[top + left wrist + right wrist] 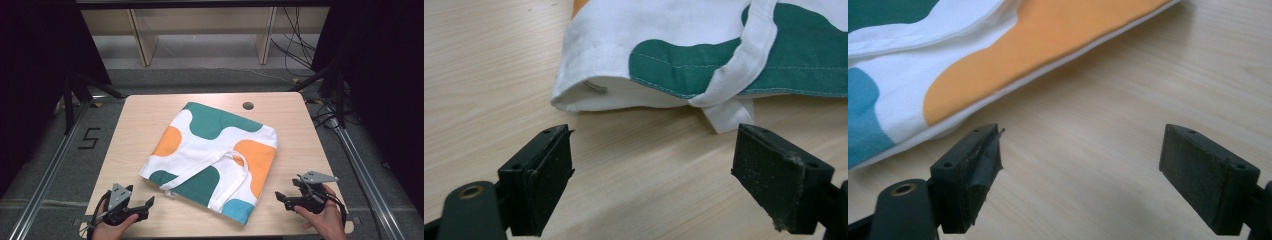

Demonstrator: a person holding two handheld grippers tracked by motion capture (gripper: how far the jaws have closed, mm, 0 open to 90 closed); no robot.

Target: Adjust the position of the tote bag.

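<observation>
a light wooden table (135, 130) seen from above, with a folded cloth bag (215, 150) lying flat across its middle, turned a little so its corners point toward the table edges. the bag is white with rounded patches of dark green, orange and a small teal corner nearest me. a white strap (220, 162) loops across its near half. a small dark round hole (248, 105) sits in the table top beyond the bag, near the far edge.

my left gripper (144, 205) rests at the near left corner of the table, held in my left hand (112, 227), a grey three-cornered plate on top. its jaws are spread wide and hold nothing. in the left gripper view, the two black pads (541, 185) stand well apart over bare wood, and the bag's near corner (574, 97) lies just ahead of them, not touching. there the white strap end (726, 115) folds under a green patch and pokes out onto the table, close to my right-hand jaw.

my right gripper (281, 198) rests at the near right corner, held in my right hand (325, 220), also spread wide and empty. in the right gripper view, the bag's edge (998, 95) runs diagonally past my left-hand jaw, showing orange, white and teal cloth. that jaw is near the edge, apparently just short of it; the other jaw stands over bare wood.
</observation>
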